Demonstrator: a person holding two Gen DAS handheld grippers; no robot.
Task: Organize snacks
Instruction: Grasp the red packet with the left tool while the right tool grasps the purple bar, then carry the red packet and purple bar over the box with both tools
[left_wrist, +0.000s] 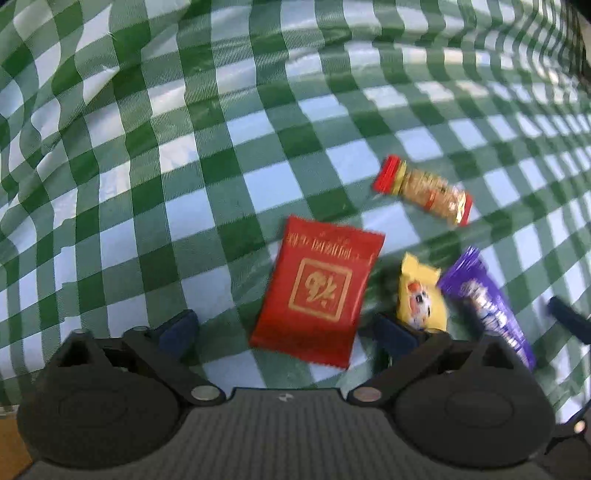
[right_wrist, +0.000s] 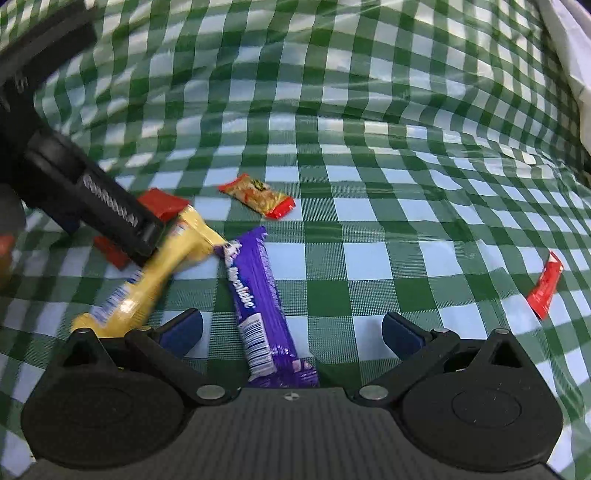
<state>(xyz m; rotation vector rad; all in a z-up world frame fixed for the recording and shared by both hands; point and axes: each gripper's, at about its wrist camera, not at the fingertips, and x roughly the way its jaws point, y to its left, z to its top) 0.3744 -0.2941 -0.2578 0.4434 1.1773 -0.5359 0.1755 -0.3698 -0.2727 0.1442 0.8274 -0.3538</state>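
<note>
lying flat on the green-and-white checked cloth (left_wrist: 229, 122), the red square packet (left_wrist: 317, 291) with gold print sits between the spread fingers of the left gripper (left_wrist: 288, 328), touching neither pad; jaws wide apart, nothing held. just right of it the yellow wrapped snack (left_wrist: 421, 295) rests against the right fingertip, blurred, contact uncertain. beside that the purple bar (left_wrist: 487, 302) runs diagonally, and farther out a small red-ended clear wrapper of golden biscuit (left_wrist: 424, 190) lies apart. right gripper (right_wrist: 291, 332) also wide open, empty, with the purple bar (right_wrist: 258, 299) lying lengthwise between its fingers, barcode end nearest the camera, clear of both pads. in the right wrist view the left gripper (right_wrist: 110, 218) enters from the left over the yellow snack (right_wrist: 155, 273) and red packet (right_wrist: 162, 203). biscuit wrapper (right_wrist: 258, 195) beyond; a small red wrapper (right_wrist: 545, 286) well apart at far right.
</note>
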